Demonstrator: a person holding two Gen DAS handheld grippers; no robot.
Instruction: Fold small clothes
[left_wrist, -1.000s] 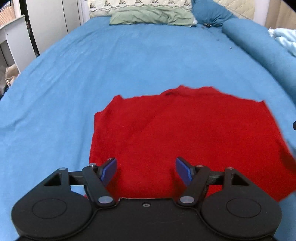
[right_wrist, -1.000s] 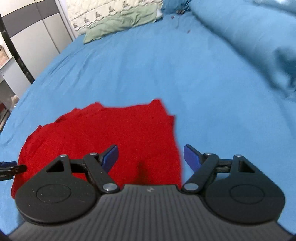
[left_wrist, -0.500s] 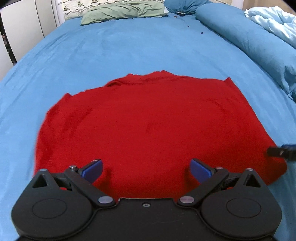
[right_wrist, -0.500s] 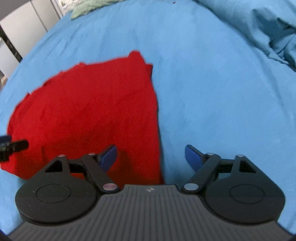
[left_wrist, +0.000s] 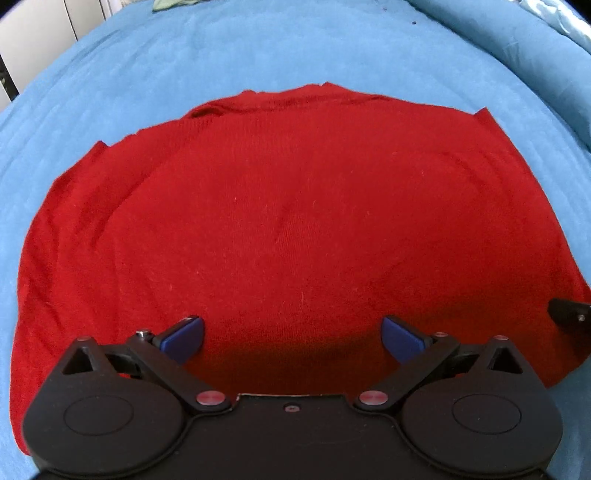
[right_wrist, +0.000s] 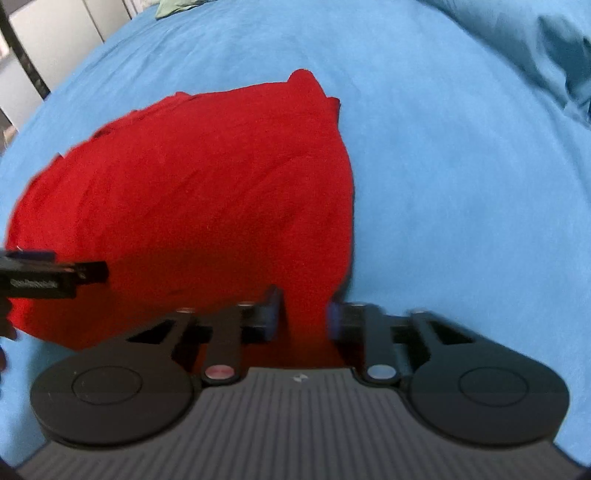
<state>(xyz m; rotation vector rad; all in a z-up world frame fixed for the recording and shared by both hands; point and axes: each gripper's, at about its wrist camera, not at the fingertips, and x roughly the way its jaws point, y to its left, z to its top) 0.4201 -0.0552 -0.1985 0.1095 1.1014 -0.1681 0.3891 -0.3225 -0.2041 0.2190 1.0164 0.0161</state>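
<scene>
A red knit garment lies spread flat on the blue bed sheet. My left gripper is open, low over the garment's near edge, with its blue fingertips wide apart on either side of the cloth. In the right wrist view the same garment fills the left half. My right gripper has its fingers closed in on the garment's near right corner, with a strip of red cloth between them. The right gripper's tip shows at the right edge of the left view.
A rolled blue duvet lies along the right side of the bed. A green pillow sits at the far head end. White cupboards stand beyond the bed's left side. The left gripper reaches into the right view from the left.
Both grippers have dropped lower and closer to the garment's near edge. The right gripper's fingers have closed from wide open onto the cloth's right corner. The left stays open.
</scene>
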